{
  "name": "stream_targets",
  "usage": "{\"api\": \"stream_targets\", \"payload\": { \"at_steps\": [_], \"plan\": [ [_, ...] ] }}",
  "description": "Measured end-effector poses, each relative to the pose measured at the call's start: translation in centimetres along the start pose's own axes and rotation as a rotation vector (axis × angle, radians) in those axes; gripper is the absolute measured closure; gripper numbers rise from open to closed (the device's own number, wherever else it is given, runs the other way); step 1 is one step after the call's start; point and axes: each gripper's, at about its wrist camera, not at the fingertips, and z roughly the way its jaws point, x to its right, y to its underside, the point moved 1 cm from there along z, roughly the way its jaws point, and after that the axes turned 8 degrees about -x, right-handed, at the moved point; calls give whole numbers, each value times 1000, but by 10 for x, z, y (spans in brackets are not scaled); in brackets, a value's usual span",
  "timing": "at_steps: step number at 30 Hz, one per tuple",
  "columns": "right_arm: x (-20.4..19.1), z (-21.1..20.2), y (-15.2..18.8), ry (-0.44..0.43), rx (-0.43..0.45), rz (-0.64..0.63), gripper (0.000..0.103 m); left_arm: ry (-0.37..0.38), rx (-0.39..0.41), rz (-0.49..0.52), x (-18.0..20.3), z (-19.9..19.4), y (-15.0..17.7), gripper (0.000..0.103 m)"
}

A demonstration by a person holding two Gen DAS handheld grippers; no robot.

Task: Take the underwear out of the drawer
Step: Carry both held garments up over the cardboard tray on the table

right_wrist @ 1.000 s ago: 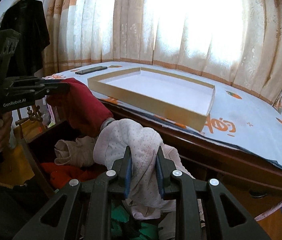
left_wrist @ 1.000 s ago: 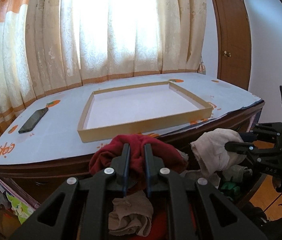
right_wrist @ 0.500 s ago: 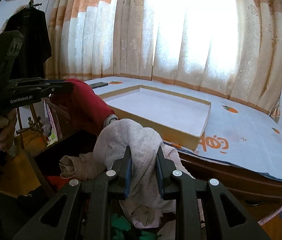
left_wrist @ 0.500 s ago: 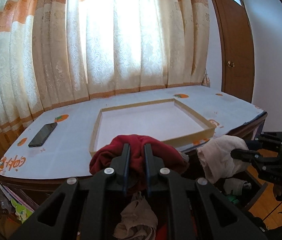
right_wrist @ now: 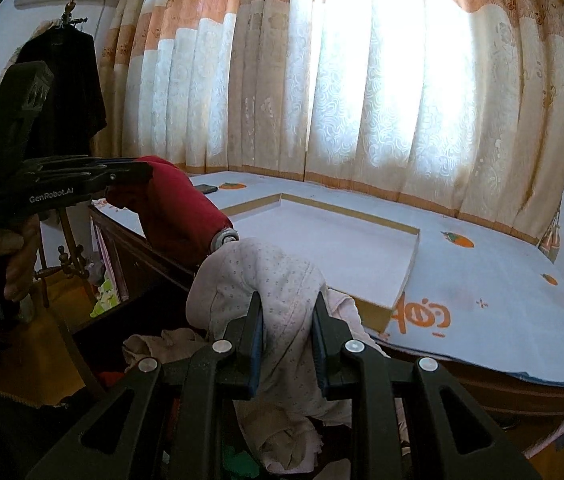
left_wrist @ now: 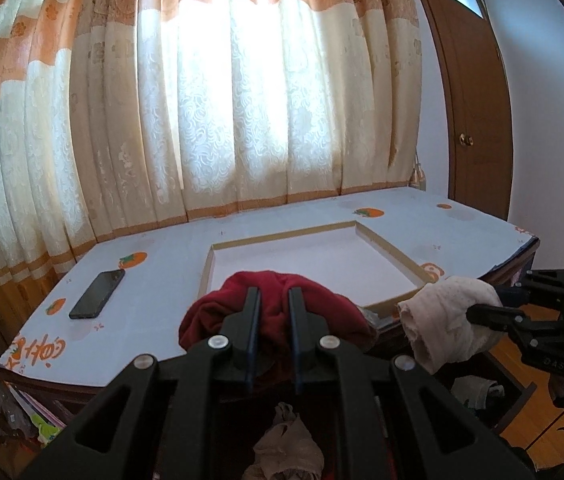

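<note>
**Underwear in both grippers, above the drawer, short of the tray**

Underwear is what we hold on each side. Our left gripper (left_wrist: pixel 273 304) is nearly shut, its jaws pinched on a red pair (left_wrist: pixel 274 312) that bunches over and around the fingers. Our right gripper (right_wrist: pixel 287 312) stands a little wider, its jaws pressed on a thicker fold of a pale dotted pair (right_wrist: pixel 266 280), whose loose end hangs down below the fingers.

We take the tray (left_wrist: pixel 386 246) on the table (left_wrist: pixel 162 280) as our landmark. Both pairs hang off the near side of the tray, beyond the table's front edge and over the open drawer (right_wrist: pixel 94 328), where more clothes (left_wrist: pixel 286 452) lie. The red pair sits opposite the tray's near left part; the pale one sits off its near right corner. A phone (left_wrist: pixel 97 294) lies well left of the tray.

We judge the lift out of the drawer to be nearly done; what remains is a set-down, and the tray looks the likely place. It lies straight ahead of both grippers and slightly below them. Neither hand is clearly nearer. The pale pair's trailing end is what could catch on the table edge or the tray's near wall, so we would carry it high over the wall.
</note>
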Motion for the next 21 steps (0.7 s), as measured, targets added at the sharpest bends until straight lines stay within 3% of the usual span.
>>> {"api": "stream_targets", "payload": {
  "at_steps": [21],
  "plan": [
    [8,2,-39,25,47,-52,80,-9,42,15,-5,5,-36,93]
  ]
}}
